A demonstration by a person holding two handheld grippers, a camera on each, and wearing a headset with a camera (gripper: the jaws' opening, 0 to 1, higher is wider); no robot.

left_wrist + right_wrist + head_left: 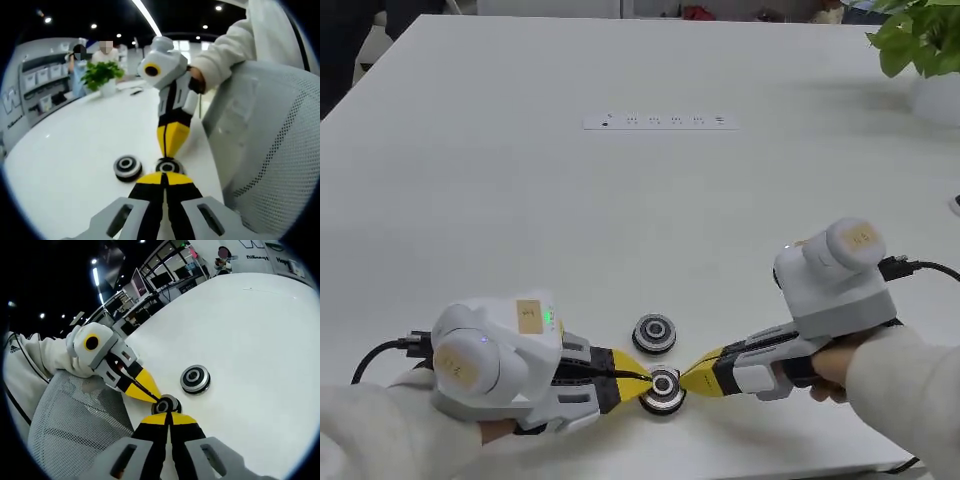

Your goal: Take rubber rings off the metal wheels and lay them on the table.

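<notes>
On table (520, 220) | nearer wheel (663, 389), farther wheel (654, 333) (2) | left tongs (644, 380), right tongs (683, 380) (2) closed at nearer wheel

table (520, 150): wide, white, power strip (660, 122) mid-top | plant (920, 35): leafy, white pot, far right corner | chair (270, 150): white mesh, near edge | ceiling: dark, strip light (147, 17), spots | wall: shelves (40, 85), possibly holding bins

Near metal wheel (663, 388), black-ringed, lying flat, second wheel (654, 333) just beside it.
</notes>
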